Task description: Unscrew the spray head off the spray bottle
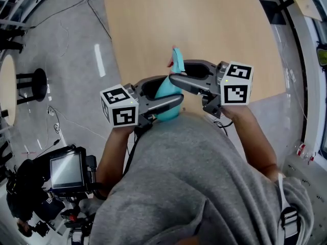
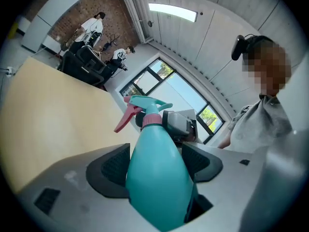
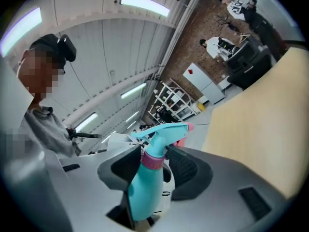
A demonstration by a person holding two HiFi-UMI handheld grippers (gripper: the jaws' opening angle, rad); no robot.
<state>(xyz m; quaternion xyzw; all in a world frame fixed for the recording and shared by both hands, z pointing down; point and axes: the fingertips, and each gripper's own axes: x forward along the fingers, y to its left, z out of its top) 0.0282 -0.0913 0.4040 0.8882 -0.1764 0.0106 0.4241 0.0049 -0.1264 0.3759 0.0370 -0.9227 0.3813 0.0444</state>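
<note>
Spray bottle (image 1: pixel 164 102), teal and the only one, hangs over the table's (image 1: pixel 194 24) near edge. In the head view the jaws and the person's grey sweater (image 1: pixel 204 177) cut off its lower body, and its base is out of sight in both gripper views. The left gripper (image 2: pixel 157 154) has its jaws clamped on the wide body, while the right gripper (image 3: pixel 154 167) has its jaws closed on the pink collar (image 3: pixel 153 162) under the single spray head (image 3: pixel 161 132). Left of the table stand one black stool (image 1: pixel 33 83) and a screen device (image 1: pixel 66 170).
</note>
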